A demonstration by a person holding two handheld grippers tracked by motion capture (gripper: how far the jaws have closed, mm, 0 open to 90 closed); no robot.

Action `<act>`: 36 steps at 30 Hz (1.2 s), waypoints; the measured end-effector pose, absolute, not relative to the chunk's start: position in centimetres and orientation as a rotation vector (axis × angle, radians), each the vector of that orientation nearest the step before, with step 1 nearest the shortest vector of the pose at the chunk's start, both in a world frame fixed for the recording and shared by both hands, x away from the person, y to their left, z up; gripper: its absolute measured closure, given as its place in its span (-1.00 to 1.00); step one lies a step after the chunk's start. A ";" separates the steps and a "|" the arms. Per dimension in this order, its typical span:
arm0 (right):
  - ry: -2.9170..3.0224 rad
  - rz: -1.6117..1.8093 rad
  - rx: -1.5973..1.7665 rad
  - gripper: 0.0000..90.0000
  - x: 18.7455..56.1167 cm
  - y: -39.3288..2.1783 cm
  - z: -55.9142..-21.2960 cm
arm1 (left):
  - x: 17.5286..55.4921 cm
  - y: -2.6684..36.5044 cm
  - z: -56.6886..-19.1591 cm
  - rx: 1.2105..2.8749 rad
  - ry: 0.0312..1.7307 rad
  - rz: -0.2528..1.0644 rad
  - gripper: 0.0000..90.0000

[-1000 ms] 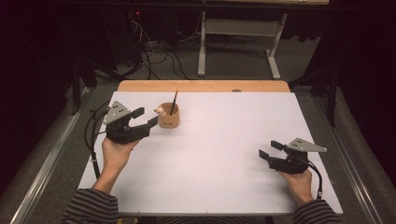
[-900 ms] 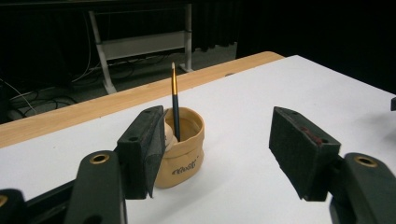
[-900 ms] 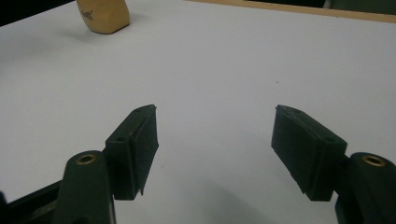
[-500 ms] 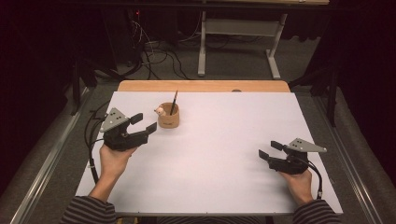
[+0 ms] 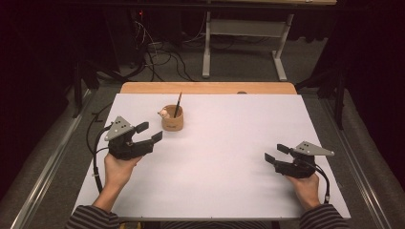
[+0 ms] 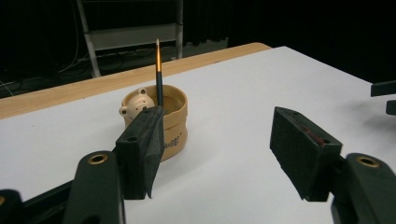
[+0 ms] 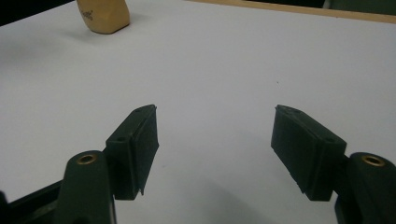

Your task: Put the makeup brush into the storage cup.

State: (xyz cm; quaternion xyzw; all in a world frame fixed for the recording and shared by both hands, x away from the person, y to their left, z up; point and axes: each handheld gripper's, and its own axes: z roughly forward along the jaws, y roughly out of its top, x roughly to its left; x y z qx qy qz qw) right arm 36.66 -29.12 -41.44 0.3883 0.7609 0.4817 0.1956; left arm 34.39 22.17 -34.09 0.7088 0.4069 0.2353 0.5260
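High view showed your left gripper (image 5: pixel 149 133) released beside the tan round cup (image 5: pixel 172 122) holding a dark pencil (image 5: pixel 177 104); right gripper (image 5: pixel 275 152) released, nothing grasped yet.

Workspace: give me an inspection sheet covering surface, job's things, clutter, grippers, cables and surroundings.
Surface: white table top, with a bare wooden strip along its far edge.
Job's things: tan pen cup standing upright, holding a dark pencil and a small bear figure.
Clutter: nothing seen.
Grippers: left gripper open, fingers short of the cup, nothing between them; right gripper open and empty, low over the bare white top.
Cables: one trails from each gripper toward the person; a tangle of floor cables lies beyond the table.
Surroundings: dark room, grey metal frame legs behind the table.
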 end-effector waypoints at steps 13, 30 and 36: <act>2.133 1.349 1.092 -0.26 36.6 -29.1 -41.4 | 34.2 22.2 -35.2 1.691 0.989 0.547 -0.20; 2.131 1.350 1.091 -0.26 36.6 -29.1 -41.4 | 34.1 22.3 -36.2 1.690 0.996 0.533 -0.21; 2.132 1.349 1.089 -0.26 36.6 -29.1 -41.4 | 34.1 22.4 -36.8 1.684 0.998 0.518 -0.21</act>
